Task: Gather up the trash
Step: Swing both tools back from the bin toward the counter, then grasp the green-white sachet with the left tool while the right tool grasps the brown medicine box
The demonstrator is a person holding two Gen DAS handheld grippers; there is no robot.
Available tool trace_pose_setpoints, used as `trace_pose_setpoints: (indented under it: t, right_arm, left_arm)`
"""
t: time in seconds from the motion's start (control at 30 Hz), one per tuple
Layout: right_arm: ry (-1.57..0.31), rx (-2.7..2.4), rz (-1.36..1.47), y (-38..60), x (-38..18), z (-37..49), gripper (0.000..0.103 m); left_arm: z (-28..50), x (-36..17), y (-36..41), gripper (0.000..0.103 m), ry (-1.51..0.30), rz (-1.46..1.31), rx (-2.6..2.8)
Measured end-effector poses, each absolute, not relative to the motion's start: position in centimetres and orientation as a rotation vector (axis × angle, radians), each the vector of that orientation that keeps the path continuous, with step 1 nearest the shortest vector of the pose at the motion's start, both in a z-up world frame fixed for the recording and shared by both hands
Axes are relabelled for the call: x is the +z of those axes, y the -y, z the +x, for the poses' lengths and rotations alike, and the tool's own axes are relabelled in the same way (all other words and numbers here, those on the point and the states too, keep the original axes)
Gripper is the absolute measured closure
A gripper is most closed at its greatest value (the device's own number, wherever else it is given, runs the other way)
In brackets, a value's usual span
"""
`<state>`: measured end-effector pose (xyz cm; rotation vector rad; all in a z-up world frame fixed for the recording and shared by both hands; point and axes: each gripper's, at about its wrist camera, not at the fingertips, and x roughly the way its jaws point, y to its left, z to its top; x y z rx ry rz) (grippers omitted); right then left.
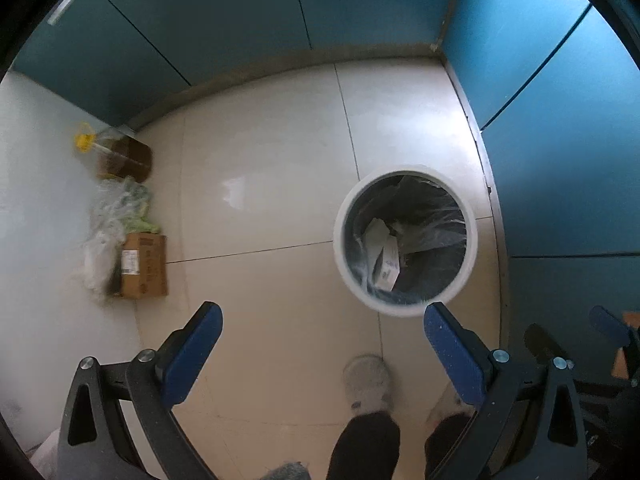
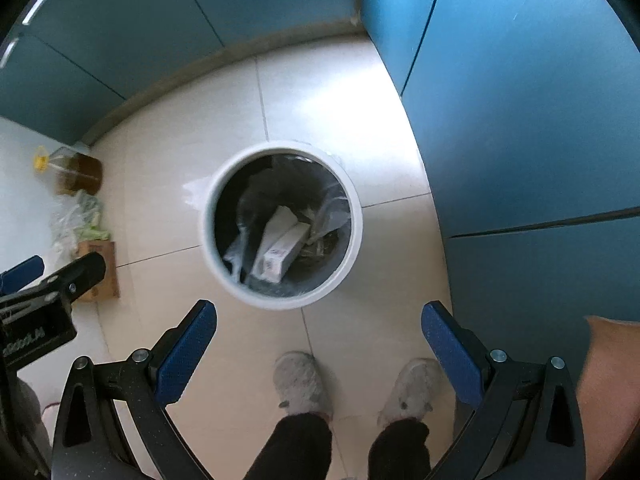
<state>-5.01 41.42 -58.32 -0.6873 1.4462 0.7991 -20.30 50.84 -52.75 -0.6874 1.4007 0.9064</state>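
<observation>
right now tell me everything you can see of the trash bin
The trash bin is a round white container, plastic by its look, standing upright and lidless on the pale tiled floor near the blue cabinets. A thin liner bag lines it. Inside lies a white carton among crumpled scraps.

The white box [image 2: 276,246] in the bin [image 2: 212,216] bears unreadably blurred print, its lower end hidden by the rim.

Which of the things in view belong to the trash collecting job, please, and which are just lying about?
Belongs to the job:
- white trash bin with its bag liner
- white cartons already inside it
- left hand-held gripper and right hand-held gripper, both open and empty

Probably just lying about:
- oil bottle by the wall
- crumpled plastic bags
- brown cardboard box
</observation>
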Motion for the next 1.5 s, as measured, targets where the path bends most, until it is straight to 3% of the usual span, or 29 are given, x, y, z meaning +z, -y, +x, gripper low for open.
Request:
trace_pose_setpoints:
  t: [0.43, 0.63, 0.93, 1.23, 1.5]
  right_arm:
    - [-1.360, 0.866, -0.618, -37.1, -35.0, -7.3, 0.000]
    - [-1.365, 0.904, -0.540, -35.3, -28.1, -7.2, 0.000]
    - [-1.320, 0.779, -0.241, -27.0, -19.5, 3.0, 0.000]
    - [-1.266, 0.349, -0.058, -6.2, -16.8, 19.9, 0.000]
    - [-1.400, 0.268, 0.082, 4.2, -22.4, 30.2, 0.003]
  left_arm:
    - [-23.0, -33.2, -45.8, 0.000, -1.259, -0.668, 0.924]
    - [-22.9, -27.9, -43.9, 0.000, -1.251, -0.660, 0.915]
    - [-12.2, -19.5, -40.4, 0.000, -1.177, -0.492, 0.790]
    - [7.3, -20.9, -29.5, 0.000, -1.275, -0.348, 0.514]
    - [17.1, -28.2, -22.1, 0.001, -1.464, -0.397, 0.340]
